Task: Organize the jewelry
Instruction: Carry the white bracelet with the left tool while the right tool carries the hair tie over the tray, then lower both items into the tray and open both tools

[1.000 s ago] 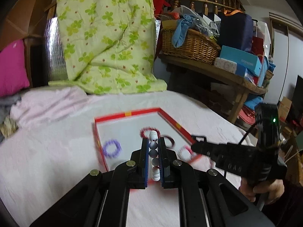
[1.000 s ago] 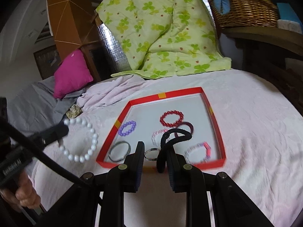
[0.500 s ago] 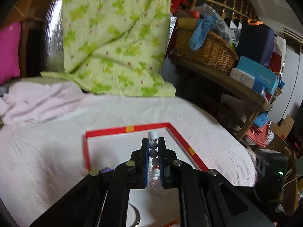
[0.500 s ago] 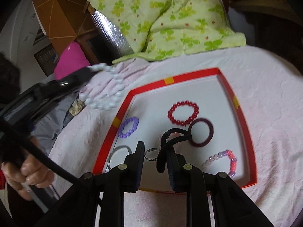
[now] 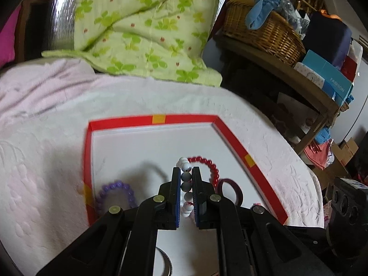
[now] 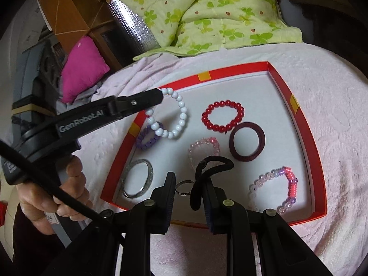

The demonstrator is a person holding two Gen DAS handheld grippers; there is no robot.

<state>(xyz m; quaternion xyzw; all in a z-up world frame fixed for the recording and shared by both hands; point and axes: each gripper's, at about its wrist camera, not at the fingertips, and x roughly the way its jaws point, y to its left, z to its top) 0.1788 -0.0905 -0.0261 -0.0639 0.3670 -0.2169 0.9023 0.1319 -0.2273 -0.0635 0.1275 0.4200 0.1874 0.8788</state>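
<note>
1. The left gripper (image 6: 161, 96) pinches a white bead bracelet (image 6: 171, 117) between its fingers; in the left wrist view the beads sit clamped in the narrow gap. The bracelet hangs over the left part of the red-rimmed tray (image 6: 306, 124), above the purple bead bracelet (image 6: 149, 136), and does not appear to be set down.
2. The right gripper (image 6: 189, 197) has its jaws spread, yet a black hair tie (image 6: 207, 172) is draped against the right finger. It hovers over the tray's near edge.
3. Already lying in the tray: a red bead bracelet (image 6: 223, 116) towards the far side, a dark maroon band (image 6: 247, 141) just beside it, a pale pink bead bracelet (image 6: 203, 148) in the middle, a silver bangle (image 6: 138, 181) at the near left corner, a small ring (image 6: 182, 188) at the near edge, and a mixed pink-and-clear bracelet (image 6: 276, 189) at the near right corner.
4. My judgement: most pieces are in. The white bracelet and the hair tie remain to be placed, with bare space along the far edge.
</note>
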